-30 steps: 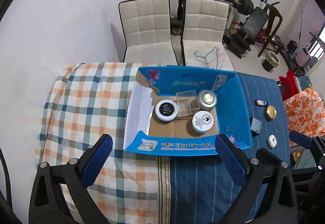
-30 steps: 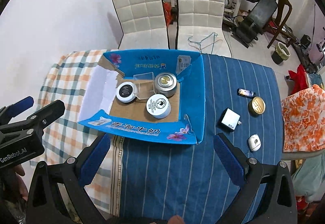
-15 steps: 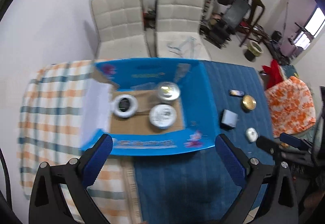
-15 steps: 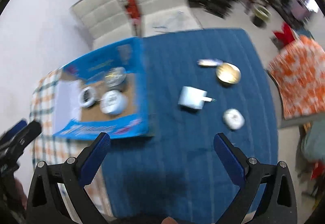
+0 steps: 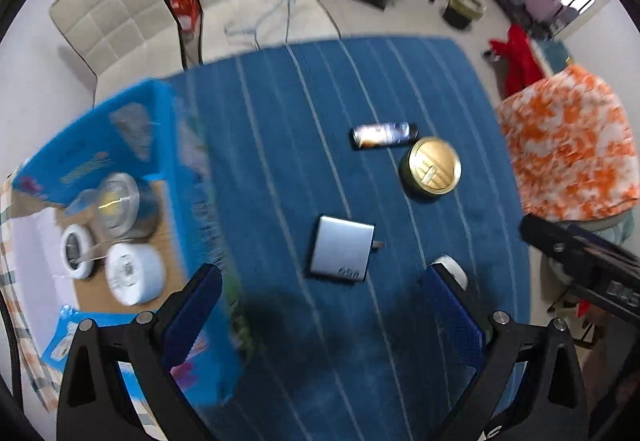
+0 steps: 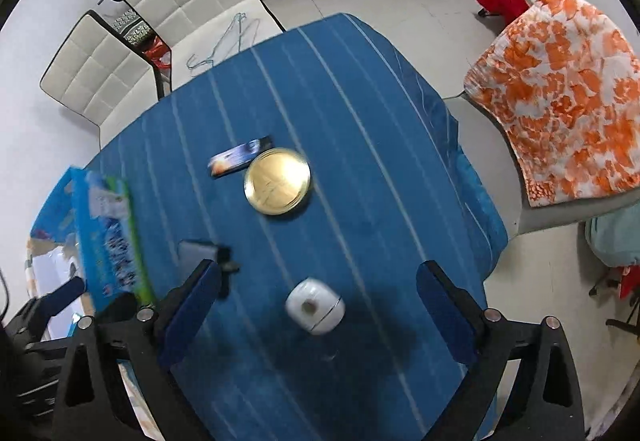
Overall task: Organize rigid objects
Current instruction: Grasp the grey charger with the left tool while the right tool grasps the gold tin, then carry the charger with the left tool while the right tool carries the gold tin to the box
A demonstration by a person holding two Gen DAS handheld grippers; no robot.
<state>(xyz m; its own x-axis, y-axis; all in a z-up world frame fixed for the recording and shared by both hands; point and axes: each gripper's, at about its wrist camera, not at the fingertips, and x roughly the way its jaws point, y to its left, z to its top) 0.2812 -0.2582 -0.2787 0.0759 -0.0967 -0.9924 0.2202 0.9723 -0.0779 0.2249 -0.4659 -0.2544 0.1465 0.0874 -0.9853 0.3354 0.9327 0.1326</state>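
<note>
Both grippers are hovering over the blue striped tabletop (image 6: 360, 113) with their blue-padded fingers spread wide and holding nothing. The right gripper (image 6: 318, 315) is hanging directly above the small white rounded case (image 6: 315, 305), which is lying between its fingers but not touching them. The left gripper (image 5: 320, 311) is hanging just near of the flat grey charger block (image 5: 341, 248). Further away the round gold-lidded tin (image 6: 277, 181) is sitting on the cloth, with the small dark printed lighter-shaped bar (image 6: 240, 157) just beside it on its far left. To the left, the open blue cardboard box (image 5: 120, 145) is already holding three round jars: a silver-lidded one (image 5: 118, 203), a black-faced white one (image 5: 76, 251) and a white one (image 5: 132, 273). The step in hand looks like reaching for loose items to be boxed, about halfway through the job. The next move calls for lowering each gripper squarely over its item, closing on the sides, then carrying it left over the box wall.
</note>
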